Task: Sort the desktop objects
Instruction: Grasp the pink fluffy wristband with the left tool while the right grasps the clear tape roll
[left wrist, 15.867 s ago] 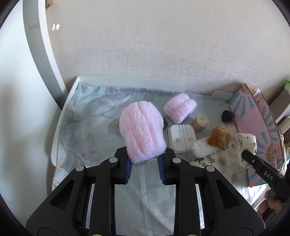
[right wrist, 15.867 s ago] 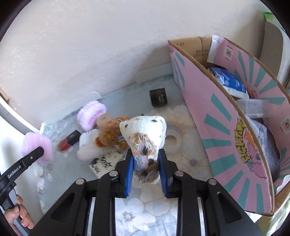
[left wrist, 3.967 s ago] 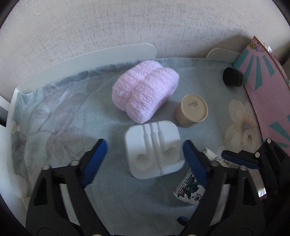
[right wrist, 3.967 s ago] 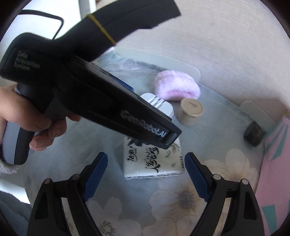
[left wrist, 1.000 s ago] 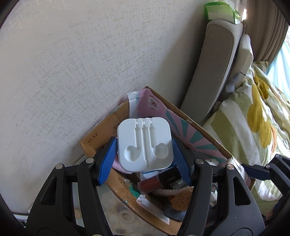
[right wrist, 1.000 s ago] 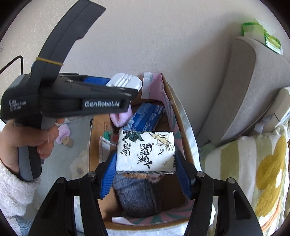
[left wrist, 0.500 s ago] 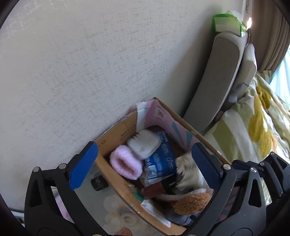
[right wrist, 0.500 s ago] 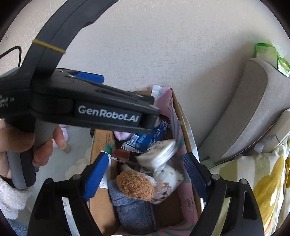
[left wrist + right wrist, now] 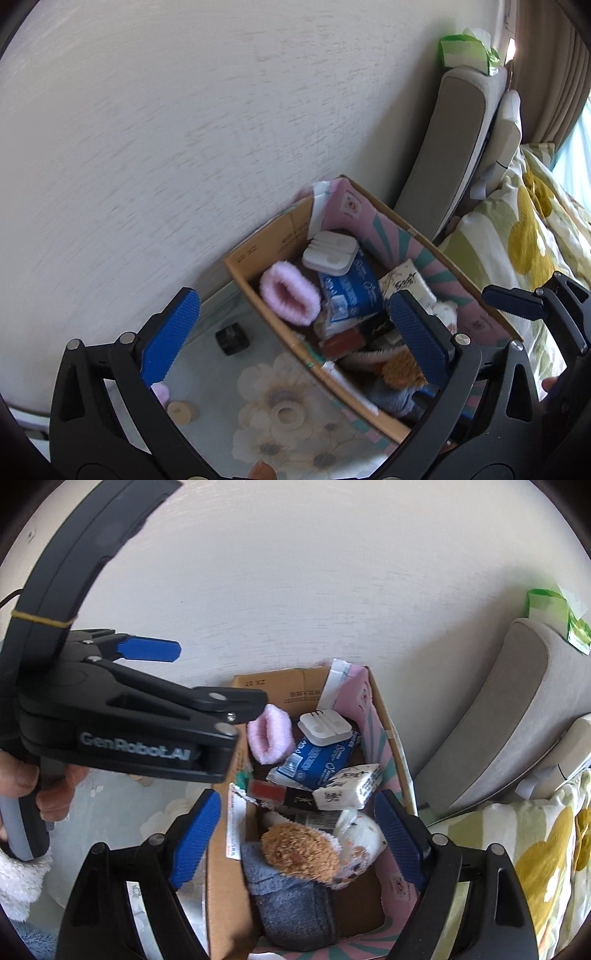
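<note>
Both tongs hang released above the box point(image 9: 384, 716). Left tongs point(image 9: 295, 332) are nearer the bench items: black cube point(image 9: 232, 338) just ahead-left, tape roll point(image 9: 284, 413) below, cap point(image 9: 181, 410) lower left. Right tongs point(image 9: 295, 834) face the box.

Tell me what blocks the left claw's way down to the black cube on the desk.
Nothing visible does. The left claw hangs open above the desk, and the black cube sits in the open on the floral mat, just outside the cardboard box, with only bare mat around it.
</note>
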`<state>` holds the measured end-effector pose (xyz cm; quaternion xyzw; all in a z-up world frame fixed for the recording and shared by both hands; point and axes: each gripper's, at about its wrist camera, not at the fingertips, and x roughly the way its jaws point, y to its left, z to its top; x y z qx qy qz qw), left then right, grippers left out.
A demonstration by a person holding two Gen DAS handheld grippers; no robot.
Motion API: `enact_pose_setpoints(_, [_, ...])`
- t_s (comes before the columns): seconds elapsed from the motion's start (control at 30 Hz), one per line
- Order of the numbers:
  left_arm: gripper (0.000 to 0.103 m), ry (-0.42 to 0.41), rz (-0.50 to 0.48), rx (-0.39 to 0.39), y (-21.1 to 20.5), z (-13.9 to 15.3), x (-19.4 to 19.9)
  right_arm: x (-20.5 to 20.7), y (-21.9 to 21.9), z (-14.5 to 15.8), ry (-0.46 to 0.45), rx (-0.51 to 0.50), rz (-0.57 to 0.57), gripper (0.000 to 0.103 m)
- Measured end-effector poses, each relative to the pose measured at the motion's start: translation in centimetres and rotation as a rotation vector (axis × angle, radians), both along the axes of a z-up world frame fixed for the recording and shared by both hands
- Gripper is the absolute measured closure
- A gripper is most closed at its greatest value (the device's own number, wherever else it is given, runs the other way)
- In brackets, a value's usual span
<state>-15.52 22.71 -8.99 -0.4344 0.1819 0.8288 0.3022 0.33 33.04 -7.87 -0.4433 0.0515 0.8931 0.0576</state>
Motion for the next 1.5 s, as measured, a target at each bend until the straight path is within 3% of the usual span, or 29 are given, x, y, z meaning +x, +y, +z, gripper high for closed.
enact_pose_setpoints(0.3, [0.000,-0.006,0.056,0.034,-4.6,1.3,0.5,0.4,-2.6,0.7,0.007,0.004,0.016,0.021])
enact_pose_setpoints(0.57, [0.000,0.040,0.098,0.052,-8.9,3.0,1.5,0.4,-4.9,1.7,0.014,-0.044,0.022,0.021])
enact_pose_setpoints(0.7, [0.000,0.050,0.126,0.072,-11.8,3.5,1.8,0.1,-5.9,2.2,0.030,-0.146,0.024,0.021])
enact_pose_setpoints(0.9, [0.000,0.053,0.202,0.115,-17.0,3.8,1.7,-0.3,-8.8,3.0,0.051,-0.131,0.060,0.021])
enact_pose_setpoints(1.3, [0.000,0.088,0.379,0.124,-25.3,3.7,2.1,-1.1,-12.1,2.7,0.077,-0.102,0.120,0.021])
enact_pose_setpoints(1.5, [0.000,0.030,0.425,0.095,-28.4,0.8,1.5,-1.3,-11.9,2.1,0.076,-0.098,0.128,0.020])
